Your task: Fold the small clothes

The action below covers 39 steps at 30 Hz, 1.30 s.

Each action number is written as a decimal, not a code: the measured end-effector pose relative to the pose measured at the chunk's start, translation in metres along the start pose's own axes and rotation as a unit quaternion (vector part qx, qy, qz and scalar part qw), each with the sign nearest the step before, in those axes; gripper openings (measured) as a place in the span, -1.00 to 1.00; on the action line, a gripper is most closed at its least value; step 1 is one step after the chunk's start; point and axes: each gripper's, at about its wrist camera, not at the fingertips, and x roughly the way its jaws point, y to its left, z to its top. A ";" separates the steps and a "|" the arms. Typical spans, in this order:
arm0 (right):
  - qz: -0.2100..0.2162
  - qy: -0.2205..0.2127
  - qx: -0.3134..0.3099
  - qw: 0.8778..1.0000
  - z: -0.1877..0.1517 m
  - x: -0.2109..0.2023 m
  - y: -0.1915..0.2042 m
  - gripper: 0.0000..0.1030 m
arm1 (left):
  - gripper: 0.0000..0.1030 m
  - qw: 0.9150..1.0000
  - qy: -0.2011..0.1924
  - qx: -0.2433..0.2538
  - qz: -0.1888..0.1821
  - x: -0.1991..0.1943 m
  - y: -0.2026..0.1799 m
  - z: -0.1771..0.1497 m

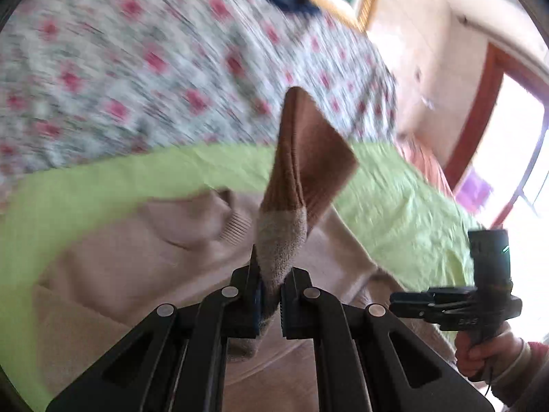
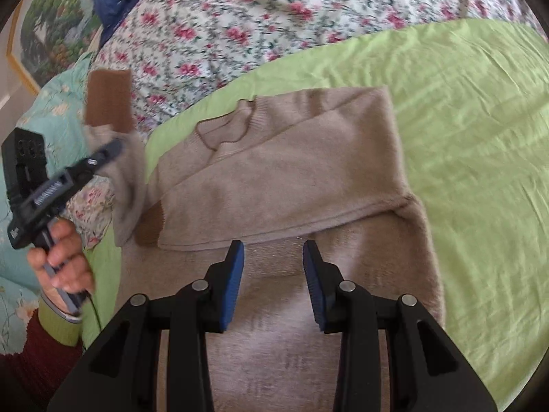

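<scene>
A beige knitted sweater (image 2: 281,171) lies on the green sheet (image 2: 480,137), one sleeve folded across its chest. My left gripper (image 1: 271,295) is shut on the other sleeve (image 1: 281,240), whose brown cuff (image 1: 308,151) sticks up ahead of the fingers. In the right wrist view that sleeve (image 2: 127,178) is lifted at the sweater's left side, pinched by the left gripper (image 2: 113,147) with the brown cuff (image 2: 108,98) standing above it. My right gripper (image 2: 273,274) hovers over the sweater's lower body, open, with nothing between its blue pads (image 2: 235,285).
A floral quilt (image 2: 257,27) is bunched behind the sweater. A turquoise flowered cover (image 2: 58,103) lies at the left. A framed picture (image 2: 44,34) leans by the wall. The right gripper (image 1: 411,304), in a hand, shows at the right of the left wrist view.
</scene>
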 end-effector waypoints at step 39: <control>0.076 -0.037 0.037 0.996 0.091 0.046 -0.015 -0.78 | 0.40 0.923 0.066 -0.199 0.323 -0.079 0.138 -0.150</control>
